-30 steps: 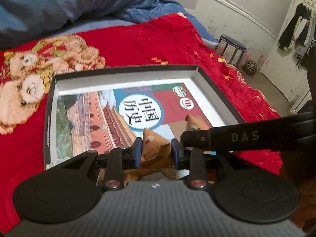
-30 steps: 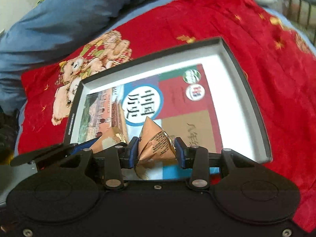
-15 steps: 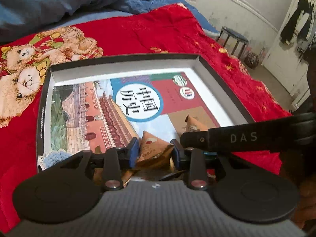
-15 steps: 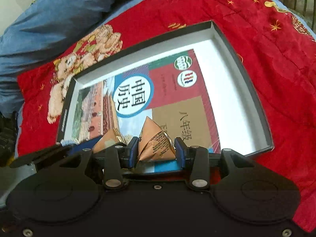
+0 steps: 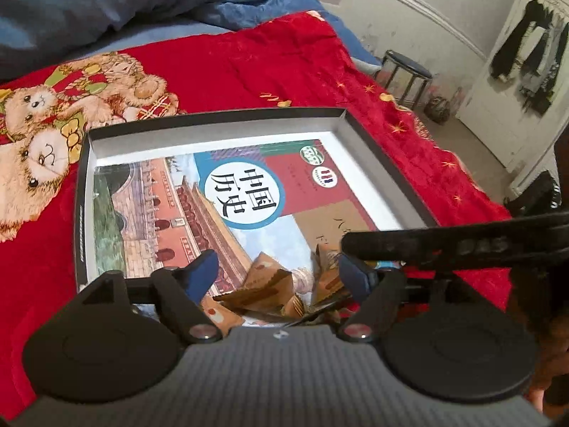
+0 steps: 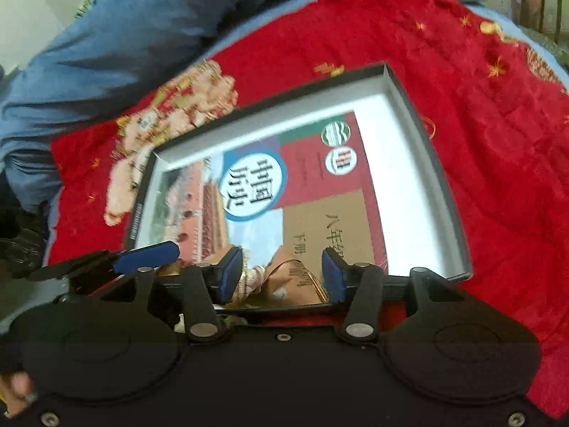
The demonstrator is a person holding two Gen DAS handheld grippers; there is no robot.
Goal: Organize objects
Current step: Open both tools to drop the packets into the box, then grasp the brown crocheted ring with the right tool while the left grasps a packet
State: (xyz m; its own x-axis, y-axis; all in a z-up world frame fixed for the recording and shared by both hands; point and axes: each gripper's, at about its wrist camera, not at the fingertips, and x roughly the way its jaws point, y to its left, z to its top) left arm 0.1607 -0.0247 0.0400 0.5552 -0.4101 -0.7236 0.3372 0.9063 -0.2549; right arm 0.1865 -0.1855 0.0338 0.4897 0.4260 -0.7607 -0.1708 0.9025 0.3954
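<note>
Red bedding (image 5: 249,71) with a bear print carries everything on view, and both tongs hang over the near end of a shallow tray (image 5: 387,163) lying on it.

Nearest, the left tongs (image 5: 279,275) have their jaws spreading wide; a brown wrapped snack (image 5: 265,277) lies loose between the blue pads (image 5: 201,274), which do not press on it. More brown wrappers sit just under and behind these jaws at the tray's near edge.

Beside them on the right, the right tongs (image 6: 279,275) are also opening, and a second brown packet (image 6: 291,279) rests between the pads (image 6: 229,274) with a gap on each side. From the left camera this tool shows as a dark bar (image 5: 455,242) crossing just ahead of the left tongs' right finger.

Beyond both sets of jaws a history textbook (image 6: 309,185) lies flat in the tray, under the packets.

Farther off, a blue duvet (image 5: 106,3) is heaped past the tray; to the far right stand a stool (image 5: 409,74) and a door with hanging clothes (image 5: 533,42).
</note>
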